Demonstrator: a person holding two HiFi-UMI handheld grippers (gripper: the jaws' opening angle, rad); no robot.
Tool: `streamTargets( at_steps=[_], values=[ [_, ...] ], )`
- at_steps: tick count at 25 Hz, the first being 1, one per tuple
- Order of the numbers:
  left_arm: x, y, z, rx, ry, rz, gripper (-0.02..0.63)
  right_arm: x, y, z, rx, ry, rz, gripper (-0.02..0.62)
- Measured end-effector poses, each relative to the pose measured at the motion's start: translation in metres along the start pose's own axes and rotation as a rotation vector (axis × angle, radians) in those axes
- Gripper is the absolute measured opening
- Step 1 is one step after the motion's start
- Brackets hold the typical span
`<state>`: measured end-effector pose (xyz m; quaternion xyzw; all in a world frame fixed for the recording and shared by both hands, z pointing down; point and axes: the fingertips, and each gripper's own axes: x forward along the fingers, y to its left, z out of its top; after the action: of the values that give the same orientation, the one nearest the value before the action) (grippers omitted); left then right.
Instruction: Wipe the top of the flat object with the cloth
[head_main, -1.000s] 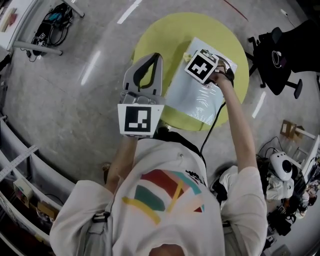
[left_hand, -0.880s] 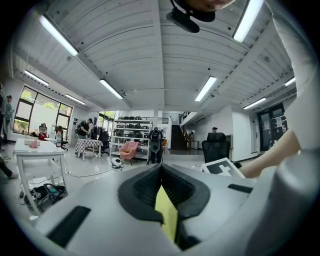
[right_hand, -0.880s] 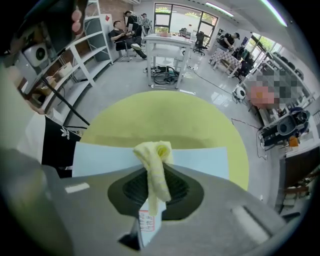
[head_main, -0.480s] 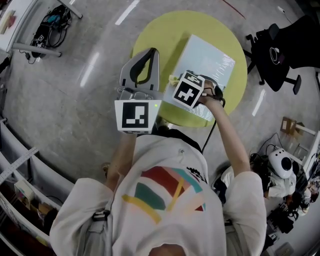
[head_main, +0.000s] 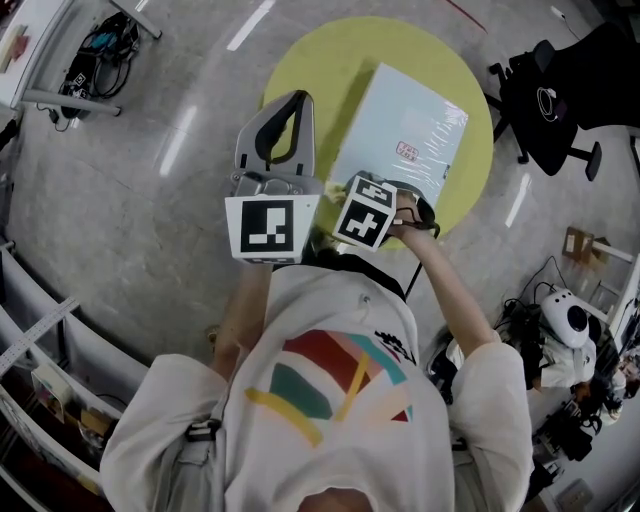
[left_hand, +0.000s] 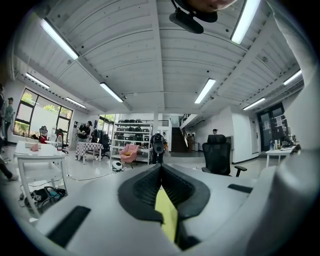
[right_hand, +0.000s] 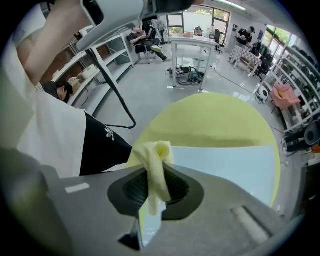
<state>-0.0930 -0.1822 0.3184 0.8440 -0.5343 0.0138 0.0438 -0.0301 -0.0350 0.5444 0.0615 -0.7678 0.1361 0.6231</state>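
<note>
Only the right gripper view shows the right tool (right_hand: 158, 176) pinching cloth (right_hand: 153, 159).

Glossy grey floor (head_main: 150, 230) is lit by ceiling strip lights (left_hand: 202, 91). Windows (left_hand: 42, 117) are seen at left, shelving (left_hand: 131, 139) at the far wall. Black office chair (head_main: 555, 100) is parked near round yellow table (head_main: 330, 60).

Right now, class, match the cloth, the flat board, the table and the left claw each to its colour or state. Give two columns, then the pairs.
1. cloth
2. board
3. table
4. left claw

A. pale blue, lying flat
B. shut, holding nothing
C. round, yellow-green
D. pinched in the right claw

Pairs: 1-D, 2-A, 3-C, 4-B
</note>
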Motion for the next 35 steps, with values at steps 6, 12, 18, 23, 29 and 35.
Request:
streamTargets(
  at_steps=[6, 12, 18, 23, 29, 35],
  values=[
    [-0.005, -0.001, 0.0, -0.002, 0.003, -0.012, 0.015, 0.002, 0.011, 0.002, 0.017, -0.006, 0.01, 0.028],
    [-0.006, 0.0, 0.001, 0.004, -0.001, -0.027, 0.015, -0.017, 0.006, 0.015, 0.113, -0.167, -0.057, 0.028],
    [-0.007, 0.002, -0.008, 0.008, 0.03, -0.059, 0.015, -0.034, 0.022, 0.049, 0.305, -0.534, -0.174, 0.028],
    [-0.017, 0.006, -0.013, 0.018, 0.036, -0.032, 0.015, -0.026, 0.019, 0.05, 0.462, -0.71, -0.344, 0.028],
    [-0.048, 0.01, -0.008, 0.071, 0.034, 0.042, 0.015, -0.013, 0.013, 0.046, 0.622, -0.909, -0.526, 0.028],
    [-0.079, -0.001, -0.011, 0.116, 0.056, 0.063, 0.015, 0.011, 0.012, 0.044, 0.649, -0.924, -0.6, 0.028]
  ],
)
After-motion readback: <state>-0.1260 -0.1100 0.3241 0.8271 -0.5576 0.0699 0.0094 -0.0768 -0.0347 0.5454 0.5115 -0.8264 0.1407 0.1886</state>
